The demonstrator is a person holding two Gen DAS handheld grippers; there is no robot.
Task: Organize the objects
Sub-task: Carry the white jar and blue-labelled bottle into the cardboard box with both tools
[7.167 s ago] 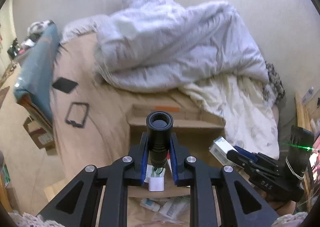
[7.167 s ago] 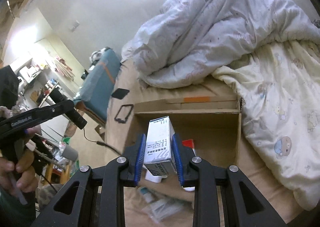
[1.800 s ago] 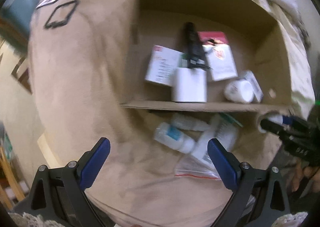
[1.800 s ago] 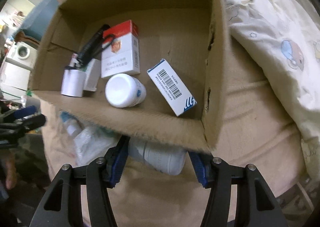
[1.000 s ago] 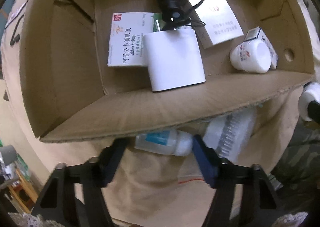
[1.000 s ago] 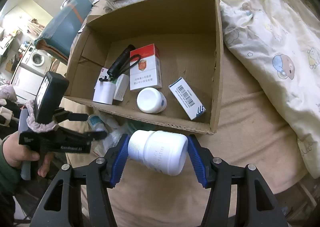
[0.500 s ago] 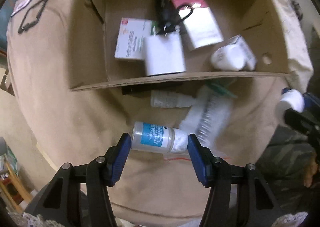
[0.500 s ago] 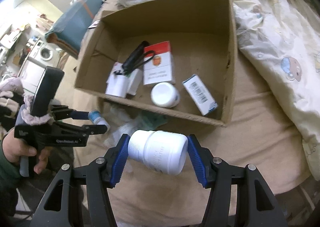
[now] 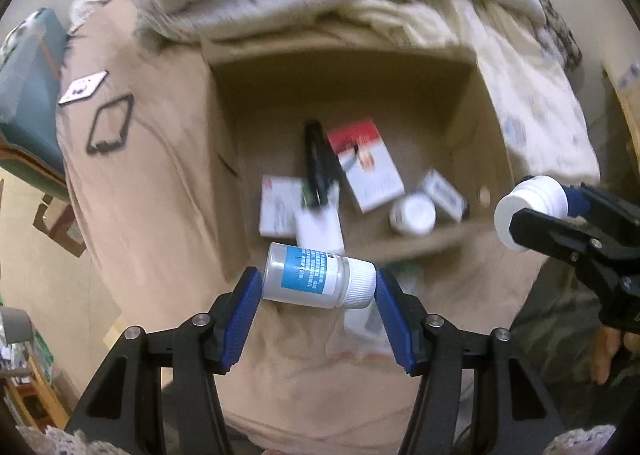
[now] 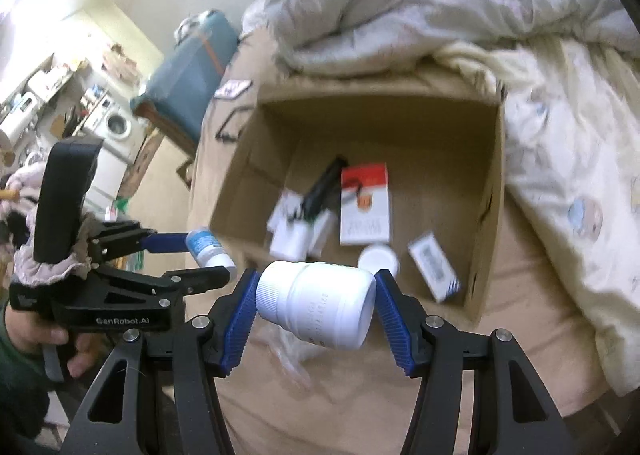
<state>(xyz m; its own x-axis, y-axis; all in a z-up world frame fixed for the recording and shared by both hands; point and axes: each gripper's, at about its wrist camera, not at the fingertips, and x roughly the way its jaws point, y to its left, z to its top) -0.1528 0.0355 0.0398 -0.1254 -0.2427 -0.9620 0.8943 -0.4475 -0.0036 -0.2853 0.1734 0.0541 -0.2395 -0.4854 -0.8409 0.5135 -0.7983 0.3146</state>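
The left gripper (image 9: pixel 318 291) is clamped end to end on a blue-labelled vial (image 9: pixel 316 281), low centre of its frame. The right gripper (image 10: pixel 316 305) pinches a white bottle (image 10: pixel 318 303) the same way, below the cardboard box (image 10: pixel 486 215). Either smooth, round container could pivot or slip onto the bed (image 9: pixel 160 175) short of the box.

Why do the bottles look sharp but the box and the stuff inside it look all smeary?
Left wrist view: the blue-label bottle is crisp in the left gripper, while the cardboard box and the things in it are smeared, which looks like motion blur. Right wrist view: the same, a sharp white bottle in the right gripper. Both views bend at the edges.
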